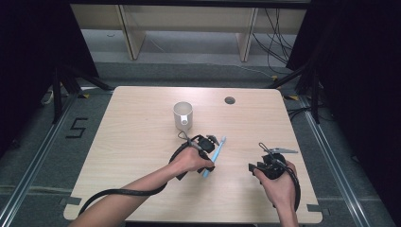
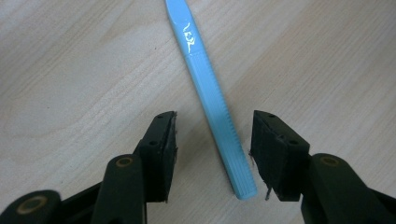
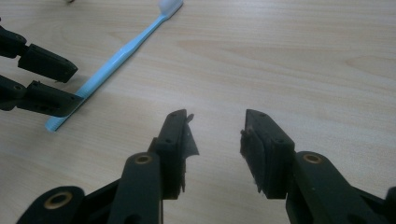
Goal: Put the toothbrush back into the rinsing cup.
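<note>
A light blue toothbrush (image 1: 218, 149) (image 2: 205, 79) (image 3: 126, 46) lies flat on the wooden table (image 1: 137, 142), its white bristle head pointing away towards the white mug (image 1: 183, 115). My left gripper (image 1: 209, 166) (image 2: 215, 119) is open, with one jaw on each side of the handle near its butt end. Neither jaw touches the handle. Seen from the right gripper view, the left gripper (image 3: 60, 84) reaches in from the left and straddles the handle. My right gripper (image 1: 254, 169) (image 3: 217, 116) is open over bare wood to the right of the brush, holding nothing.
The mug stands upright behind the brush near the table's middle. A round cable hole (image 1: 230, 100) sits in the far part of the tabletop. Black cables trail from both grippers. Dark stands and curtains flank the table.
</note>
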Action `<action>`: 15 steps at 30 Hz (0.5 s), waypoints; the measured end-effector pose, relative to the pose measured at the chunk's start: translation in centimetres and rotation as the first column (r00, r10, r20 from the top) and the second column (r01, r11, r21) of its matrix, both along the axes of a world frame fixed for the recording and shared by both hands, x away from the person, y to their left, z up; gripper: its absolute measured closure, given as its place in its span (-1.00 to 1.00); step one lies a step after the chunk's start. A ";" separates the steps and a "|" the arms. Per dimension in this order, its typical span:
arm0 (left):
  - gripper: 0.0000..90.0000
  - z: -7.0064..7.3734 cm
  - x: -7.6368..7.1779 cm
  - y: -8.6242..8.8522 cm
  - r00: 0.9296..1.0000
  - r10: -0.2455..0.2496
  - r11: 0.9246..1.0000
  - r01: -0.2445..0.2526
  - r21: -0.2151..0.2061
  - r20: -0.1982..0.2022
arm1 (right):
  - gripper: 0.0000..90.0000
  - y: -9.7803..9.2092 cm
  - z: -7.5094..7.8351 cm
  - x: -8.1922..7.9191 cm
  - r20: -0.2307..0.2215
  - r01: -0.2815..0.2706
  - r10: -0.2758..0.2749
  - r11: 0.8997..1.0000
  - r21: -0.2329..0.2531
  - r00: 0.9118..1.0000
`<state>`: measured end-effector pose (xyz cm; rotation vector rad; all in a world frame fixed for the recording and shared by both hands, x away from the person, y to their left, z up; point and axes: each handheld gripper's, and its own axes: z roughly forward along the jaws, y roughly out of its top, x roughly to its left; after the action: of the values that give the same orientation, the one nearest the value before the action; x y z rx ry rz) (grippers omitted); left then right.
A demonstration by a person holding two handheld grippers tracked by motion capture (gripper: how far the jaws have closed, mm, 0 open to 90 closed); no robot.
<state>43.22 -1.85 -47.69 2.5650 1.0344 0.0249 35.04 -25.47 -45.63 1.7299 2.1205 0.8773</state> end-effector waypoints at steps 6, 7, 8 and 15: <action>0.13 0.0 -0.1 -0.3 1.000 -0.010 1.000 0.010 0.018 0.014 | 0.35 -0.1 0.0 0.0 0.015 -0.012 0.013 1.000 -0.018 1.000; 0.13 -0.1 -0.1 -0.3 1.000 -0.012 1.000 0.012 0.021 0.019 | 0.35 -0.1 -0.1 0.0 0.019 -0.015 0.015 1.000 -0.006 1.000; 0.14 -0.1 -0.1 -0.4 1.000 -0.014 1.000 0.014 0.022 0.021 | 0.35 -0.2 -0.2 0.1 0.024 -0.018 0.018 1.000 -0.009 1.000; 0.20 -0.3 -0.2 -0.6 0.999 -0.028 0.999 0.027 0.040 0.024 | 0.35 -0.3 -0.2 0.1 0.020 -0.008 0.009 1.000 -0.013 1.000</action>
<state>43.04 -2.41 -48.02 2.6072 0.9991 0.0705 35.12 -25.78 -45.84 1.7001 2.1174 0.8783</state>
